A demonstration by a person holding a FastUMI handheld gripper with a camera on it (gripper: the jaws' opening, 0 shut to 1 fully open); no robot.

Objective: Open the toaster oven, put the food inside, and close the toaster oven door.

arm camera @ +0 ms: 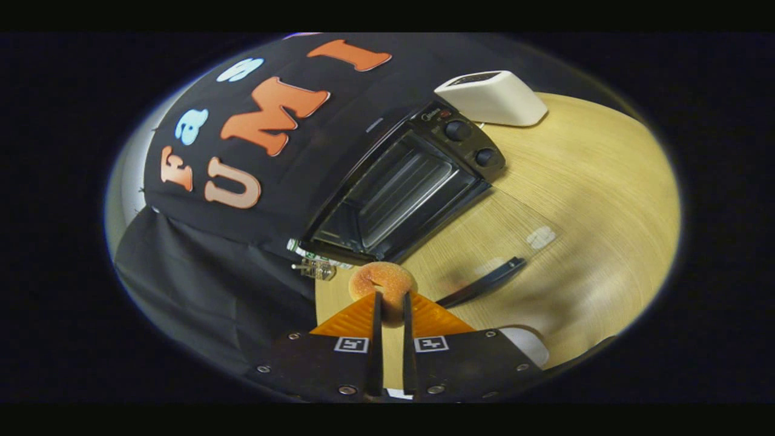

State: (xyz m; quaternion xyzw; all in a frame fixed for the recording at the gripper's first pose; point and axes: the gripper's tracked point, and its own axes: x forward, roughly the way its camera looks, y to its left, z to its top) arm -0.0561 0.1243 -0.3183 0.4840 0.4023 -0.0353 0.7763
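A sugared doughnut (381,280) is pinched by its near rim between my fingertips, so my gripper (391,301) is shut on it and holds it above the wooden table (593,200). Just beyond the doughnut stands the black toaster oven (399,188), seen tilted. Its door is folded down toward me, and the wire rack inside the cavity shows. The door's dark handle (484,281) lies to the right of the doughnut, with the glass pane between it and the oven's mouth. Two round knobs (469,142) sit on the oven's control panel at its far end.
A white pop-up toaster (493,97) stands on the table behind the oven's control panel. A small clear plastic object (315,267) lies at the oven's near corner, left of the doughnut. The black cloth wall hangs behind and to the left.
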